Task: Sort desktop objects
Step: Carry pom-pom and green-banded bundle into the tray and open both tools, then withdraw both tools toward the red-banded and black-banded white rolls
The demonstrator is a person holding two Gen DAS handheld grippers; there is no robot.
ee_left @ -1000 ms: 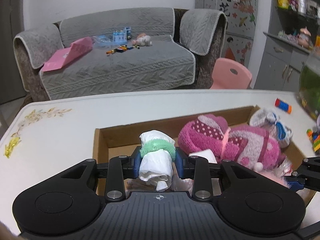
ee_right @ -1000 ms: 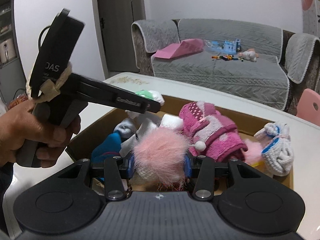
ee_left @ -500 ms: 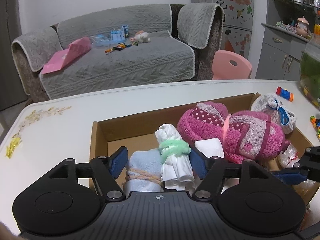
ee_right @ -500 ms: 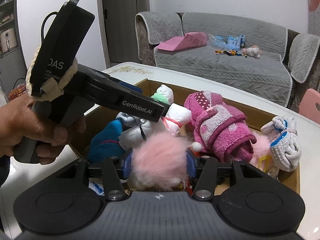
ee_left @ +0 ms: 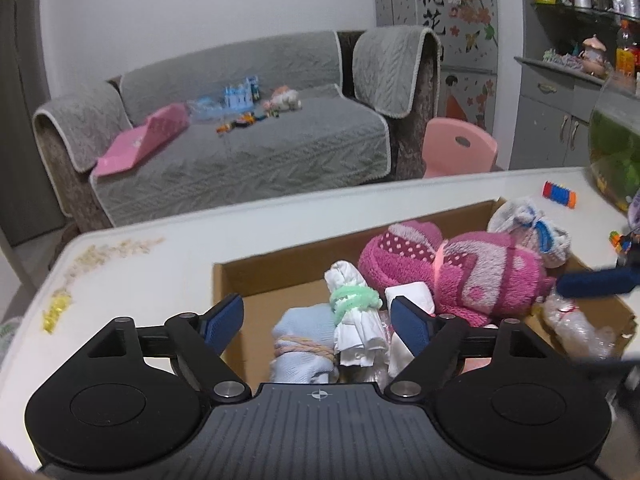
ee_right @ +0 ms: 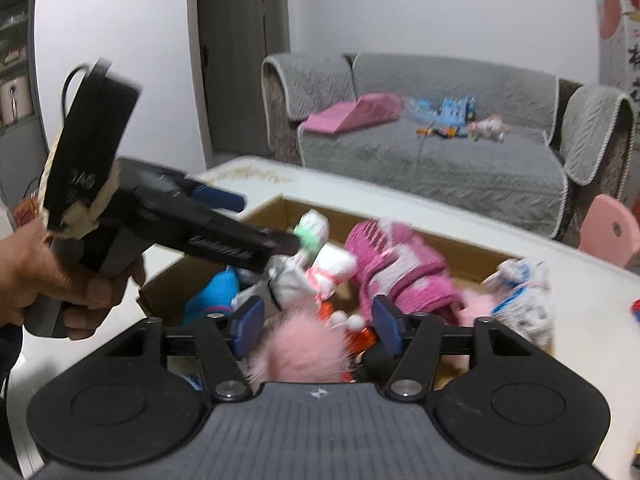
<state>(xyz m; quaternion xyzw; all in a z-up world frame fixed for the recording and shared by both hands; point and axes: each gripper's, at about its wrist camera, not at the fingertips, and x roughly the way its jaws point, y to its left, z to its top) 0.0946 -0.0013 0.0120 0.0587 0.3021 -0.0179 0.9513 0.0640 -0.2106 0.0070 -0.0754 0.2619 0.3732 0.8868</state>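
A cardboard box [ee_left: 276, 268] on the white table holds several cloth bundles. My left gripper [ee_left: 318, 322] is open above the box. A white bundle with a green band [ee_left: 354, 316] stands in the box between its fingers, untouched, next to a light blue bundle [ee_left: 302, 342]. A large magenta towel roll [ee_left: 452, 276] lies to the right. My right gripper [ee_right: 316, 322] is open over the box [ee_right: 266, 210], with a pink fluffy ball [ee_right: 304, 354] lying loose below its fingers. The left gripper also shows in the right wrist view [ee_right: 256, 220].
A white and blue bundle [ee_left: 528, 228] sits at the box's right end. A small red and blue toy [ee_left: 560, 195] and a fish bowl [ee_left: 616, 148] stand on the table at the right. A grey sofa and a pink chair [ee_left: 460, 148] are beyond the table.
My left gripper let go of the white bundle and opened wide; the bundle now stands in the box. My right gripper opened and released the pink fluffy ball into the box.
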